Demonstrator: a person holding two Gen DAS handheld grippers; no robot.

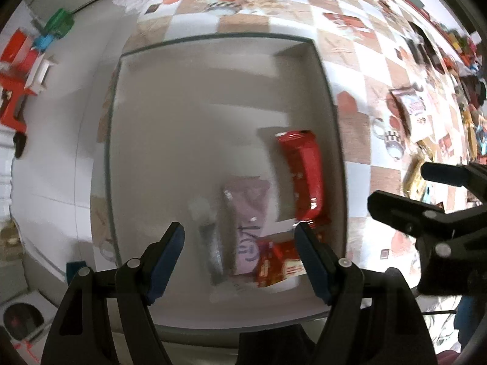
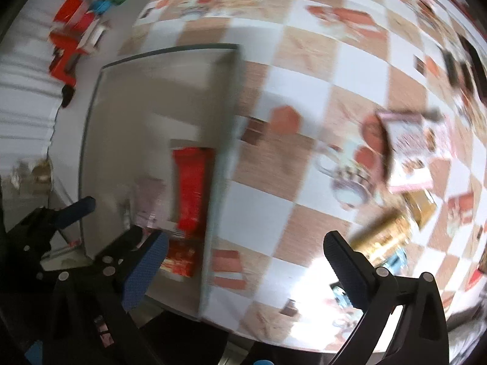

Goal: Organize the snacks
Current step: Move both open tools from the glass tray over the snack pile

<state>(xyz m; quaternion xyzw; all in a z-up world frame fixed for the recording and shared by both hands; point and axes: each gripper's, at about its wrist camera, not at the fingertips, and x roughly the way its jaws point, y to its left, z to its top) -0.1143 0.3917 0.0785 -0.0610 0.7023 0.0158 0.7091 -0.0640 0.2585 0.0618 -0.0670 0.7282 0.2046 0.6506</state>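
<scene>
A: Since both pairs of tongs are spread with nothing between their pads, I'd judge we're between pickups. The left gripper (image 1: 239, 261) hangs over the near end of the grey tray (image 1: 213, 42), jaws wide apart and holding nothing.

B: And the right gripper (image 2: 243, 261)?

A: Also agape, hovering over the checked tablecloth (image 2: 304, 97) just beside the tray's right wall, pointing toward the loose snacks.

B: Where do the snacks stand?

A: Three or so already lie in the tray: a red wrapper (image 1: 303, 173) along its right wall, a pink packet (image 1: 248, 225) beside it, and a red-and-gold packet (image 1: 278, 264) at the near end. Still out on the cloth are a pink-edged snack box (image 2: 414, 152) and a golden packet (image 2: 383, 237), the latter nearest the right tongs.

B: So the next move?

A: Probably the right gripper goes to that golden packet, closes across its narrow side, and carries it over the tray wall into the bare part. A flat wrapper may slip, so the pads want to come in low.

B: Anything unclear?

A: Plenty. Both views are smeared with blur; no labels can be read. A greyish item left of the pink packet I can't identify, and more things at the cloth's far right edge are too small to tell.
</scene>
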